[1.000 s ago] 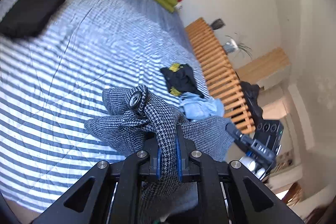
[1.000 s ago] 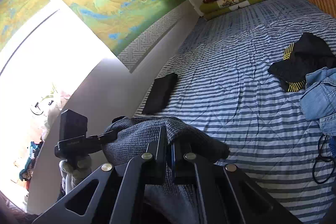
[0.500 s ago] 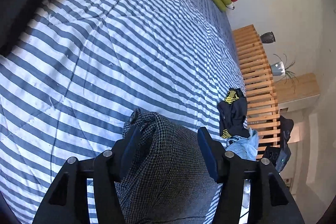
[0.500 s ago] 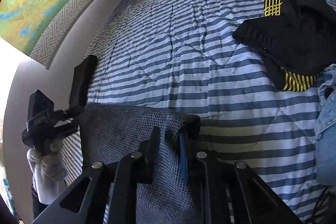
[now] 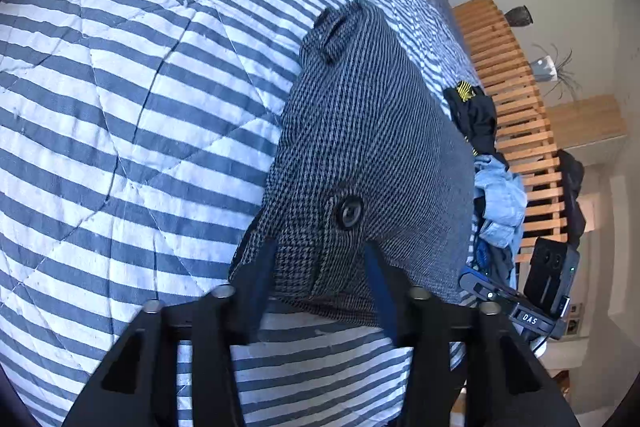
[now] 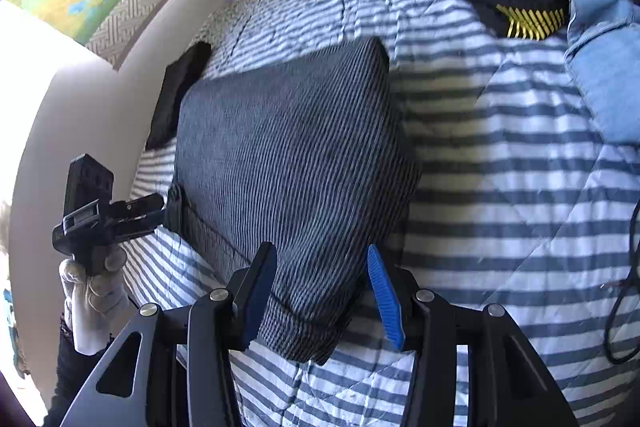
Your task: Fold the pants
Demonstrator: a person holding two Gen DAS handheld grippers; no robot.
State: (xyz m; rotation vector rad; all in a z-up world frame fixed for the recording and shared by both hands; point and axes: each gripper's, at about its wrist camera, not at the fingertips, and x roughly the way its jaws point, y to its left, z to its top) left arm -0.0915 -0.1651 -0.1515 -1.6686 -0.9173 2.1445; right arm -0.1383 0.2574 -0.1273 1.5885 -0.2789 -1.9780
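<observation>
The left gripper (image 5: 318, 261) has its black, blue-padded jaws apart but closing, straddling the near corner of the grey houndstooth woven pants (image 5: 372, 147); the pads do not press the cloth. Just beyond the tips sits the dark round waistband button (image 5: 349, 211), which serves as the landmark here. The right gripper (image 6: 322, 267) likewise stands with jaws apart and is opening, the cloth's other near corner lying loose between the blue ribbed pads without being pinched.

The pants lie as a folded, roughly rectangular bundle on the blue-and-white striped quilted bedspread (image 5: 140, 107), flat and resting under their own weight. Beyond the button, at the bundle's far corner, a belt loop (image 5: 338, 33) stands up. To the right of the button, off the bundle's edge, lie a crumpled light-blue denim garment (image 5: 500, 191) and, farther back, a black garment with yellow stripes (image 5: 474, 111). Far to the left of the button, a flat black rectangle (image 6: 178, 95) lies at the bed's edge.

The cloth looks like a medium-weight suiting: soft, limp, not slippery, not fragile, likely to sag and unfold if lifted by one layer. I judge the best hold to be at the two near corners, pinching all layers together and clear of the hard button.
</observation>
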